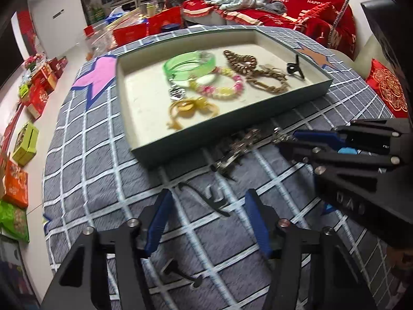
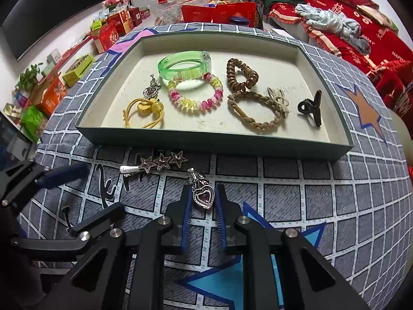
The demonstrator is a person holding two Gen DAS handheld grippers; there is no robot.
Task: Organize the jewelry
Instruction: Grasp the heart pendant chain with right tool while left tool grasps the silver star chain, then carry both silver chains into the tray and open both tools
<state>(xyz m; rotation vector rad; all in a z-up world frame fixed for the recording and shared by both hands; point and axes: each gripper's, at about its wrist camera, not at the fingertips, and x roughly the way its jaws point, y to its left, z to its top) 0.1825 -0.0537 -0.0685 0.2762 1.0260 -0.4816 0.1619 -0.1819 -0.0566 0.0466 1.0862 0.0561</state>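
Note:
A shallow green-grey tray [image 2: 216, 142] on the checked cloth holds a green bangle [image 2: 180, 64], a bead bracelet [image 2: 196, 95], a brown coil tie [image 2: 241, 76], a braided tie [image 2: 258, 113], a black claw clip [image 2: 311, 108], a yellow tie [image 2: 144, 111] and a heart earring [image 2: 152, 89]. In front of the tray lie a star hair clip [image 2: 157, 164] and a second heart earring [image 2: 202, 193]. My right gripper [image 2: 202, 199] is closed on that earring. My left gripper [image 1: 206, 199] is open and empty, just left of it over the cloth.
The tray [image 1: 206, 134] takes up the far half of the round table. Gift boxes [image 1: 23, 139] line the floor at left. A red-covered sofa [image 2: 361, 25] with clothes stands behind at right. Red boxes [image 2: 219, 13] crowd a table beyond.

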